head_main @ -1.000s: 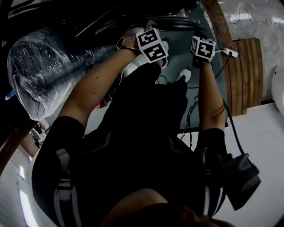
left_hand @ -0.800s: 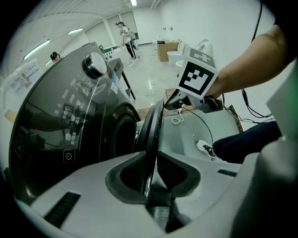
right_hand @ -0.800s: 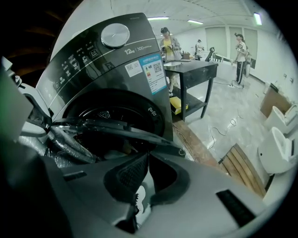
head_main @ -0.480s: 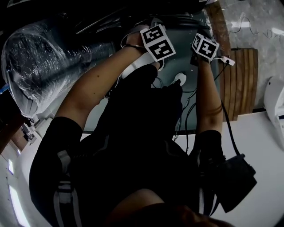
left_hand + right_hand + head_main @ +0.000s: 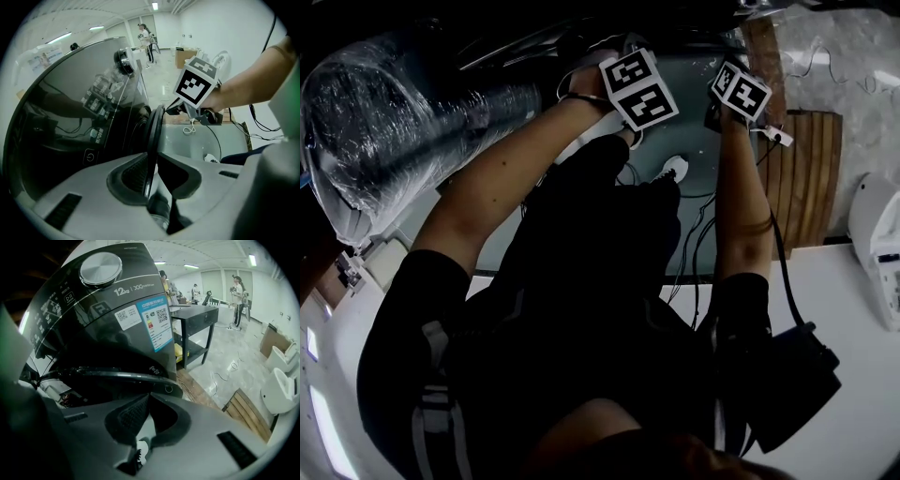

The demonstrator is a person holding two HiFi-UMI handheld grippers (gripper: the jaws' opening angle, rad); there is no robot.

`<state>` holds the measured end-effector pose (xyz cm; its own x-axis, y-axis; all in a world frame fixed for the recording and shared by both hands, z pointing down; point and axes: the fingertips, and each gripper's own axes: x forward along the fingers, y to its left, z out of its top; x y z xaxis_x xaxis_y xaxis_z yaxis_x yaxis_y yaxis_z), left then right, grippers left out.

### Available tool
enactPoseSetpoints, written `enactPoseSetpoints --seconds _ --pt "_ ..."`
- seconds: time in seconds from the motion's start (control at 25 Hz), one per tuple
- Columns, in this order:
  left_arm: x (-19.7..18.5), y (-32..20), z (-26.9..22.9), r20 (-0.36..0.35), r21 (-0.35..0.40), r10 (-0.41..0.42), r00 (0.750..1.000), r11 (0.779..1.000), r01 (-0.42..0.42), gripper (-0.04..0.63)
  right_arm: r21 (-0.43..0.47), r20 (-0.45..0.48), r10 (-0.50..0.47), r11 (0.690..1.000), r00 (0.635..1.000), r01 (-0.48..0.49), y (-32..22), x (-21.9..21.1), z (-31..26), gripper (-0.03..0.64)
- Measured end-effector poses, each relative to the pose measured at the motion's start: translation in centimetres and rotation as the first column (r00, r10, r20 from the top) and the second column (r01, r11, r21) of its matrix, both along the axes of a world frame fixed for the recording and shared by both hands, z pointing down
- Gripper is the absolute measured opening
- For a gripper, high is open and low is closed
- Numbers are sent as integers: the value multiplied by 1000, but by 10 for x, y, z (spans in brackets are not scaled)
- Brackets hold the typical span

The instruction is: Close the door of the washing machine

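Note:
The washing machine (image 5: 117, 310) is dark and glossy, with a silver knob (image 5: 100, 268) and a label sticker; clear film wraps its body (image 5: 384, 122). Its round door (image 5: 152, 136) stands ajar, seen edge-on. My left gripper (image 5: 151, 180) has the door's thin rim between its pads and is shut on it; the jaws have just closed a little further. My right gripper (image 5: 148, 401) is shut, its tips meeting right at the door's rim (image 5: 122, 376). In the head view only the two marker cubes, left (image 5: 639, 89) and right (image 5: 739, 92), show above the dark door.
A wooden pallet (image 5: 811, 169) lies right of the machine, with cables (image 5: 694, 234) trailing over the grey floor beneath my arms. A white appliance (image 5: 877, 253) stands at the right edge. A black table (image 5: 194, 329) and people (image 5: 239, 296) are farther off.
In the head view both marker cubes have shifted a little to the right and upward, and the film-wrapped body has slid left. The grip on the door looks unchanged.

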<state>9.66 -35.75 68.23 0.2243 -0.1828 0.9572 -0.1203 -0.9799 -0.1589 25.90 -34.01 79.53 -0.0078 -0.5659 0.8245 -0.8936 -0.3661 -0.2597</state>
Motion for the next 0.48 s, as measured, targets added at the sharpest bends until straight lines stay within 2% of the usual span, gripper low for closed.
enactPoseSetpoints --seconds 0.12,0.28,0.48 --pt "-4 -5 -2 -13 -17 -47 999 999 46 69 -11 21 12 1000 1000 -12 -8 -2 1 6" --pt "-6 -12 -3 -16 -6 -50 999 999 50 69 -2 36 8 1000 999 -8 -22 -2 2 5" --pt "-7 -18 -3 -13 -35 -67 998 997 66 69 -27 -5 -23 999 1000 22 -30 -3 0 3"
